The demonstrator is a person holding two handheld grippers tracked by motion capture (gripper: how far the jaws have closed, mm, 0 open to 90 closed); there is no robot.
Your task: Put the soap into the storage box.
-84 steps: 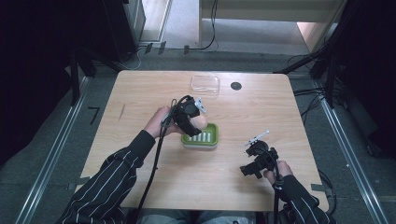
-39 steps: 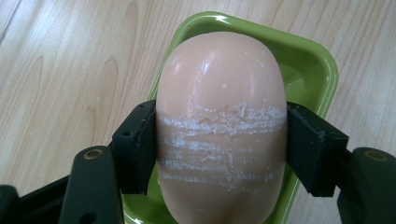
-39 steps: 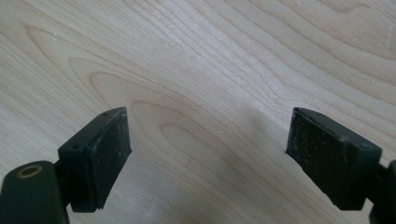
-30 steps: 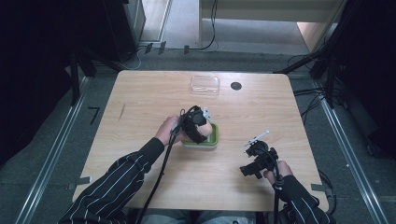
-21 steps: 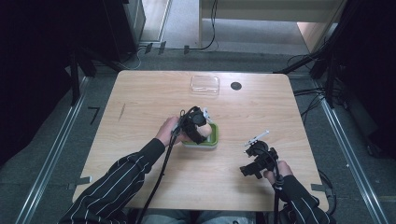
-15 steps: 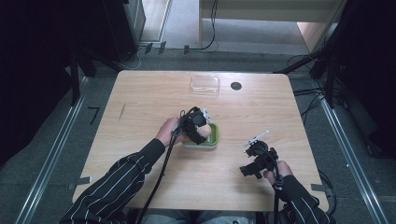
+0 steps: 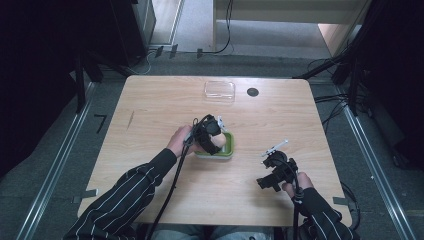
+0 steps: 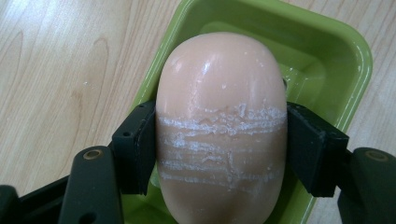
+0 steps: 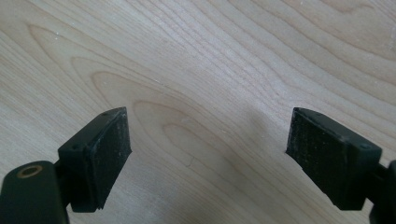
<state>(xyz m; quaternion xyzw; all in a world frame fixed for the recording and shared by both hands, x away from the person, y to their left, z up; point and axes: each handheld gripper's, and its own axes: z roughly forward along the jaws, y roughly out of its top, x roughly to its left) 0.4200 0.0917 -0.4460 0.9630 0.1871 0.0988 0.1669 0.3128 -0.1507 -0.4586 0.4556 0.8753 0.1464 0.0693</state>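
A peach-coloured oval bar of soap (image 8: 222, 126), scored with white scratch lines, is clamped between the black pads of my left gripper (image 8: 222, 144). It hangs just over a green soap dish (image 8: 345, 60). From above, the left gripper (image 7: 212, 137) sits over the green dish (image 7: 227, 149) at the table's middle, and the soap (image 7: 218, 142) peeks out below it. My right gripper (image 7: 272, 172) rests near the front right of the table. Its jaws (image 9: 208, 158) stand wide apart over bare wood, with nothing between them.
A clear plastic lid or tray (image 7: 219, 90) lies at the far edge of the wooden table (image 7: 150, 115), beside a dark round cable hole (image 7: 252, 92). Cables trail from both grippers toward the person. Dark floor and rails surround the table.
Since the oldest frame, my left gripper has shifted with the soap toward and over the green dish. Over the last second nothing has visibly moved.
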